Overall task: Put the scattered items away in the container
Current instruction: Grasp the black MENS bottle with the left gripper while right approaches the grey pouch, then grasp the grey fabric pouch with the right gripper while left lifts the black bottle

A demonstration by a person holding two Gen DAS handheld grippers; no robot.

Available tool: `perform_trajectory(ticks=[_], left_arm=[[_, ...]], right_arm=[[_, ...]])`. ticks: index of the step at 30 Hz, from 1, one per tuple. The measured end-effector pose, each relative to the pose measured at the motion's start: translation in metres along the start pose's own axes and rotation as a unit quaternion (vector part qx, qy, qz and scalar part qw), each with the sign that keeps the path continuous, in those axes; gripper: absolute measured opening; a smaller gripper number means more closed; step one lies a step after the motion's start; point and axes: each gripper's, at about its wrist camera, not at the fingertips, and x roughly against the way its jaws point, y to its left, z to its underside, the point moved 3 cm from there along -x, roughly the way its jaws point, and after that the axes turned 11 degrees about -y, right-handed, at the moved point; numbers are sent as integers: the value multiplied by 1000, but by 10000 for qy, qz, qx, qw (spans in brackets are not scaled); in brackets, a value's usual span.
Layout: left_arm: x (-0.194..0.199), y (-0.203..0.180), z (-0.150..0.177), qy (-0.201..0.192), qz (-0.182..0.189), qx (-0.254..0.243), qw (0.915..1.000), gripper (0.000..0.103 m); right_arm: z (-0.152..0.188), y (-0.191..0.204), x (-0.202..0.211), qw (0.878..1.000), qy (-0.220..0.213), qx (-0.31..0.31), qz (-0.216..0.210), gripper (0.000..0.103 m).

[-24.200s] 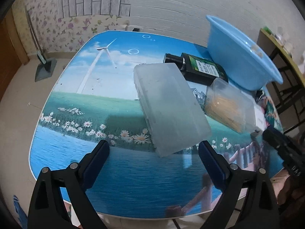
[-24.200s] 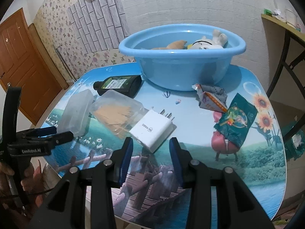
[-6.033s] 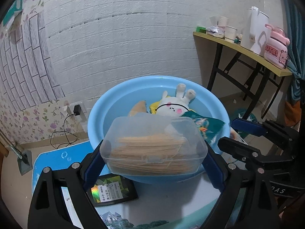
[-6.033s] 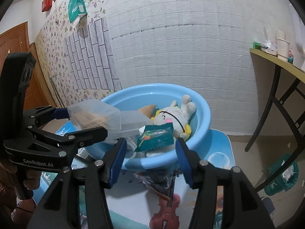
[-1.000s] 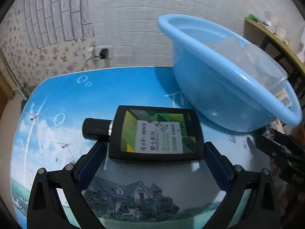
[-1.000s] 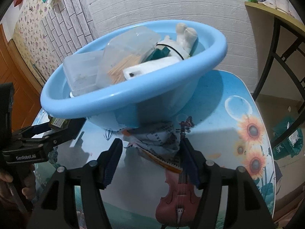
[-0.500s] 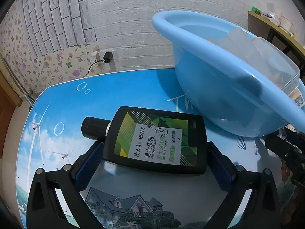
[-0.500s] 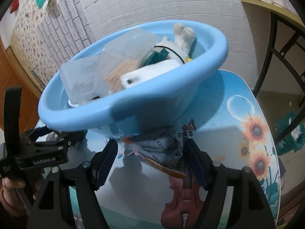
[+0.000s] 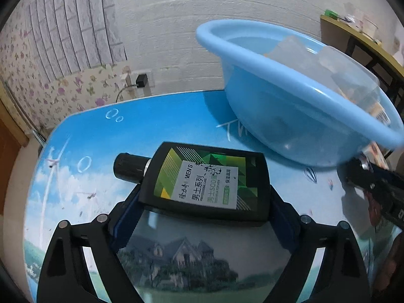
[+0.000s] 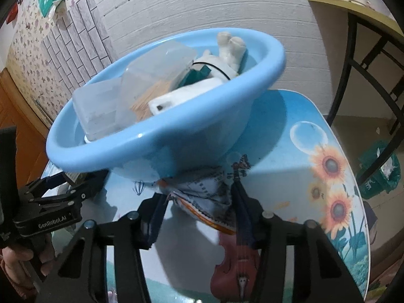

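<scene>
A flat black bottle (image 9: 202, 184) with a green label sits between the fingers of my left gripper (image 9: 202, 202), which is shut on it, lifted slightly off the table. The blue basin (image 9: 290, 101) stands to its right and holds clear boxes. In the right wrist view the basin (image 10: 176, 136) holds clear plastic boxes (image 10: 131, 96), a white plug and a plush rabbit (image 10: 227, 50). My right gripper (image 10: 199, 204) is shut on a crumpled printed packet (image 10: 204, 197) just below the basin's near side. The left gripper (image 10: 63, 194) also shows at the left there.
The picture-printed table (image 9: 126, 131) runs to a rounded edge on the left. A white brick wall is behind, with a plug socket (image 9: 141, 80). A wooden side table (image 10: 353, 12) with black legs and a green bin (image 10: 378, 171) stand to the right.
My left gripper has closed on the black bottle and raised it. My right gripper has closed in on the crumpled packet and both views have moved nearer the basin.
</scene>
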Motion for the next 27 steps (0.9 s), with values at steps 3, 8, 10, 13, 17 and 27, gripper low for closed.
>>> perform_trajectory(ticks=[3,8,10,13,17,27], left_arm=[[12,-4,6,-48,138,-59,9999,90],[39,-10,14,-153,377,-157,9990,90],[50,-10,13,-226,433,-131,9987,90],[64,-10,15,-315,493,-98,9982,89],[74,-10,21,-372,531,-76,9979,89],[91,-4,24,-371,615,90,9974,89]], right_arm=[[6,5,6,9999,-65,92,23,46],[15,13,16,9998,-96,193,12,43],[19,16,21,9998,-87,172,-26,43],[24,16,30,9997,-148,161,-105,42],[30,16,42,9994,-230,128,-207,42],[28,27,65,9980,-453,154,-413,42]])
